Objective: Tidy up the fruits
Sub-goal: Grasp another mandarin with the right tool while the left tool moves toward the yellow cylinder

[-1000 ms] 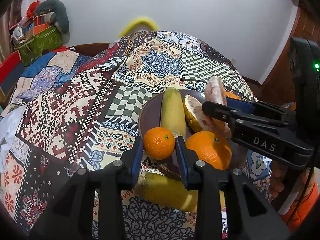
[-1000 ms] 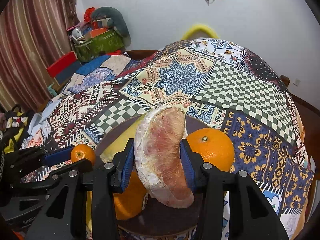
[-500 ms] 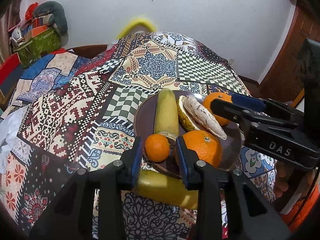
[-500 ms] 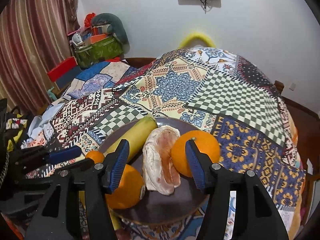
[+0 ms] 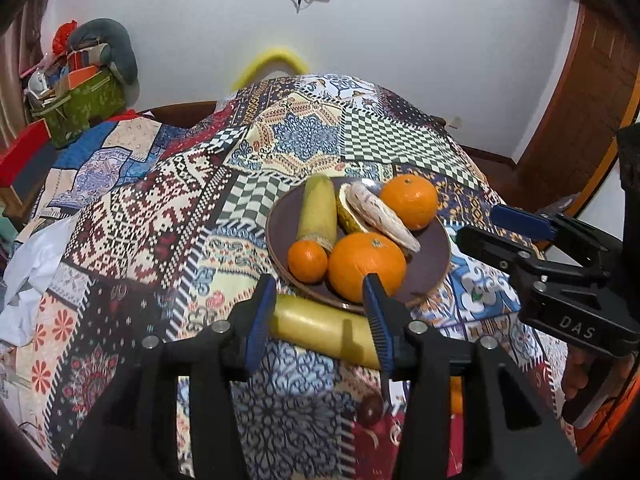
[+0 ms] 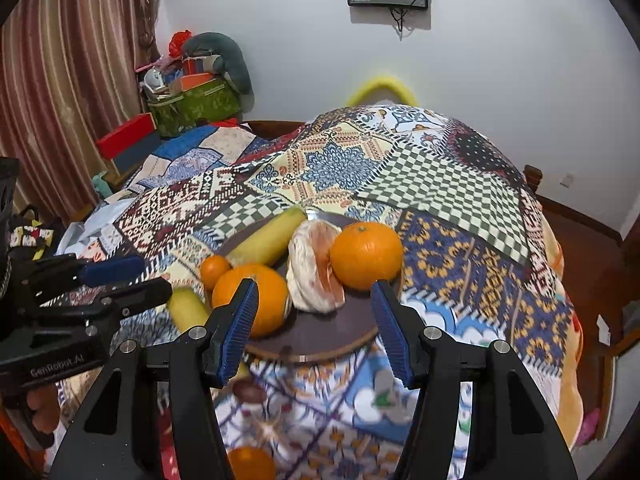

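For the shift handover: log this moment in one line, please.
left gripper: open, empty | right gripper: open, empty | plate: five fruits | banana: off plate

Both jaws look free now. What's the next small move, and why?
Probably lower the left gripper onto the yellow fruit lying off the plate, beside its near rim. Its jaws have just been opening, nothing is clamped, and that fruit sits right below them.
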The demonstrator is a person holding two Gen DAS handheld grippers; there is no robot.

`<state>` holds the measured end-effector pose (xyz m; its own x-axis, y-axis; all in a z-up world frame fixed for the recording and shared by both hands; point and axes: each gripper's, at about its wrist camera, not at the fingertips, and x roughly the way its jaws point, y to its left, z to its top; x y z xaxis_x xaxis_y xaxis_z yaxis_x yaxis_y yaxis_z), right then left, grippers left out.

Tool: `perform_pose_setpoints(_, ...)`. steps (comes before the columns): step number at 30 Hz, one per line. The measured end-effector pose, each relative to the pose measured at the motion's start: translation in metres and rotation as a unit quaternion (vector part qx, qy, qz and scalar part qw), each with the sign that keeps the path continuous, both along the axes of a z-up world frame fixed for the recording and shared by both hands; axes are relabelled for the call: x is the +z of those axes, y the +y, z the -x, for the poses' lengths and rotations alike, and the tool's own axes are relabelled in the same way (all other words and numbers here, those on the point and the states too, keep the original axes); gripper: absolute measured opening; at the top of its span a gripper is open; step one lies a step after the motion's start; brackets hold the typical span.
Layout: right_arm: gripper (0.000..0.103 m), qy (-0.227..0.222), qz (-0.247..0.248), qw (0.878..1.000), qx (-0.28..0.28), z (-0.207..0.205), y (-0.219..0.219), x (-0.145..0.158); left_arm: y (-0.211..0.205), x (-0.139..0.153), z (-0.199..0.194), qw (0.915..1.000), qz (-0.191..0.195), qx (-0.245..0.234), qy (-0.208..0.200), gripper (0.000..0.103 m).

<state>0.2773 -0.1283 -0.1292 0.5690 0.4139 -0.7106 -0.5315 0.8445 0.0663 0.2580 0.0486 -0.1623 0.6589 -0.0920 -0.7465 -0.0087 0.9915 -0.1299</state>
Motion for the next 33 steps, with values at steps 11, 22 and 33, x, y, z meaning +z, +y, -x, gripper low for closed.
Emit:
perform_pose_setpoints(11,0.055,0.019,0.005,1.0,-0.016,0.041,-0.025,-0.013,-0.021,-0.022,0.029,0.999,-0.001,0.0,0.045,0.06)
perform_pose_setpoints(22,0.056,0.095,0.0,0.995,0.005,0.071,-0.021,-0.051,-0.026,-0.046,0.039,0.9965,0.004,-0.006,0.083,0.06)
perform_pose_setpoints(33,0.054,0.107,-0.002,0.994,0.022,0.072,-0.017,-0.062,-0.029,-0.056,0.031,0.9955,0.007,-0.014,0.094,0.06)
